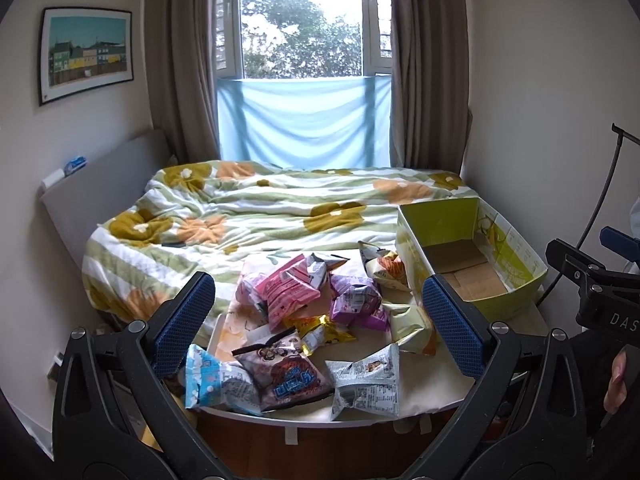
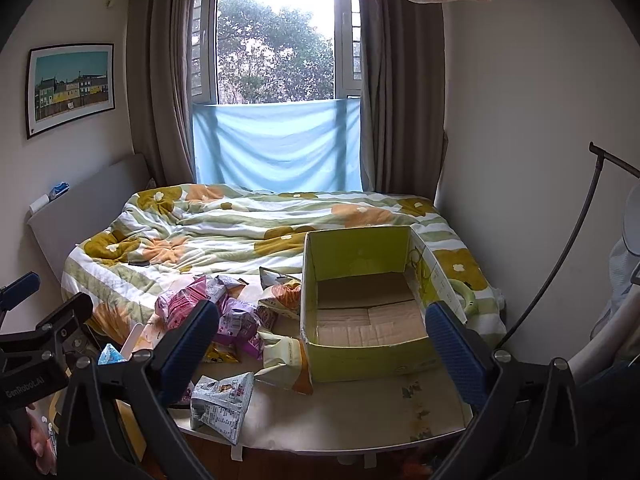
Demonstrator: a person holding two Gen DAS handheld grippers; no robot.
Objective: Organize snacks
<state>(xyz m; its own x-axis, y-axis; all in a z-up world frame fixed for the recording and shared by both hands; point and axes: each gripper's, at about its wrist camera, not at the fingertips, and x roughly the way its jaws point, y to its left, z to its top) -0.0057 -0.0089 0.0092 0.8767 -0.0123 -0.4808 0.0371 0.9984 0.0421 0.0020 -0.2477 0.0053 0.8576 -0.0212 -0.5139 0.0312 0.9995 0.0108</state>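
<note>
Daylight from window (image 1: 304, 20), blown-out glare; fisheye-warped, dark-vignetted corners.

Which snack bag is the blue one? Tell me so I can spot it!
Find the small table in front of the flowery bed. The snack pile sits on it, left of the green box. The blue bag lies at the pile's near-left corner, the only sky-blue packet.

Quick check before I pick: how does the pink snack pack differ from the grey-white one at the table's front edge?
The pink snack pack is bright pink; the grey-white snack pack is pale with small black print. The pink one lies in the heap, resting on other packs; the grey-white one sits by itself on the bare table near the front edge. The pink one lies farther back. Both are sealed pouches outside the green box.
</note>
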